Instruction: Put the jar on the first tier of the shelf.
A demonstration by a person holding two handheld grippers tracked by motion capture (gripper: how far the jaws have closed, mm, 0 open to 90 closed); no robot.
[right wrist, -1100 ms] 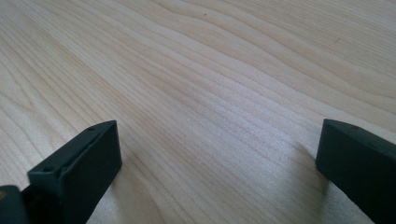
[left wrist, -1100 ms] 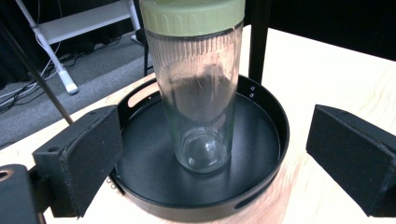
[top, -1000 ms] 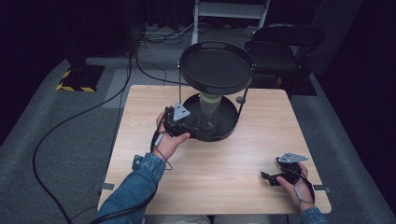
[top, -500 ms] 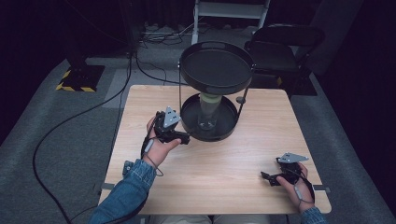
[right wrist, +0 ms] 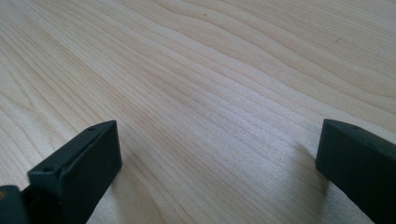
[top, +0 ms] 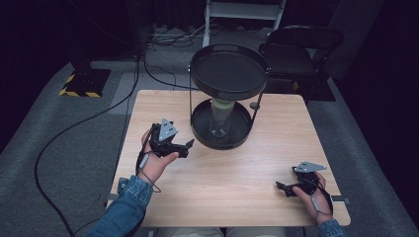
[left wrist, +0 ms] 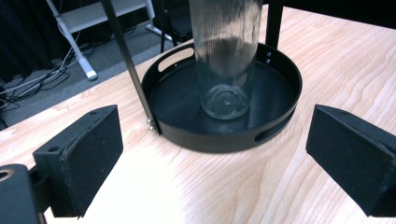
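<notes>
With my left gripper (left wrist: pixel 215 154) spread wide and the glass bottle (left wrist: pixel 225 56) standing just ahead in the lower tray (left wrist: pixel 275 70), I could clip the stand's thin post (left wrist: pixel 128 70) while reaching in.

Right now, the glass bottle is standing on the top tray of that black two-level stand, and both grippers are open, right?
Not quite. The glass bottle stands on the bottom tray of the stand, under the top tray, as the left gripper view shows. The rest holds: the left gripper and the right gripper both have their jaws wide apart.
</notes>
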